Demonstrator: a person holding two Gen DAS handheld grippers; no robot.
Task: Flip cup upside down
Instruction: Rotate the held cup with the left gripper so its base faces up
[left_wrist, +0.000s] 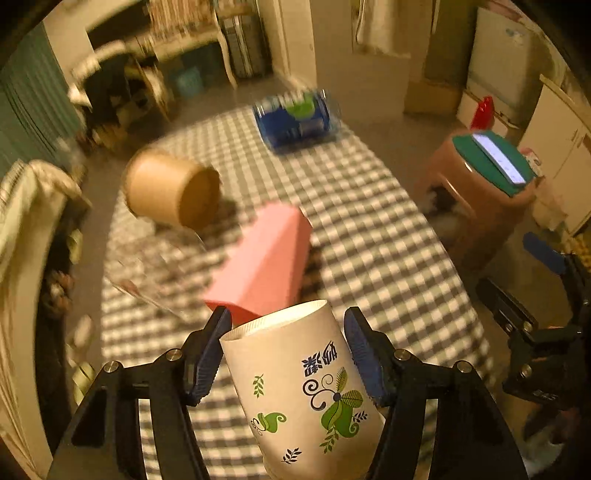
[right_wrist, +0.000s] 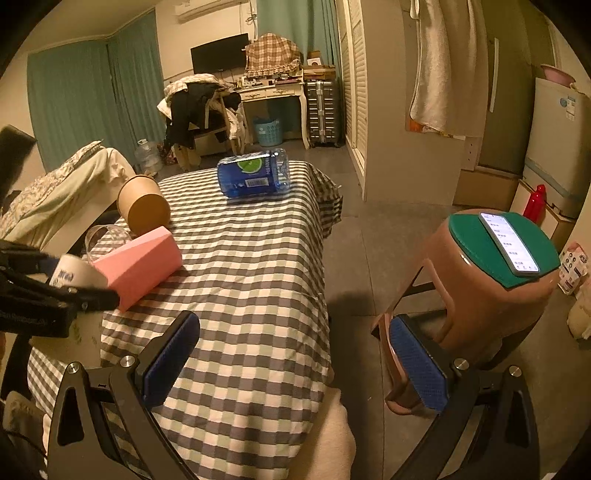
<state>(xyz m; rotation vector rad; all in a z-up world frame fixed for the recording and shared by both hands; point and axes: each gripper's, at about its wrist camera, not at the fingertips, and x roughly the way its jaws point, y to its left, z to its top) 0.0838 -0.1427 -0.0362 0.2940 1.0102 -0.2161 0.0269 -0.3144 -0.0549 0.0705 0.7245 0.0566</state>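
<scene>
Paper cup (left_wrist: 299, 384) sits clamped in the left tool (left_wrist: 286, 350), tilted mid-air for turning over; right tool (right_wrist: 295, 362) gapes empty.

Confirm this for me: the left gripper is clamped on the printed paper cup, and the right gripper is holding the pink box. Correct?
Not quite. The right gripper is holding nothing: in the right wrist view its jaws stand wide open over the table edge, and the pink box lies apart on the checked cloth. The rest holds: the left gripper is clamped on the printed paper cup, as the left wrist view shows.
</scene>
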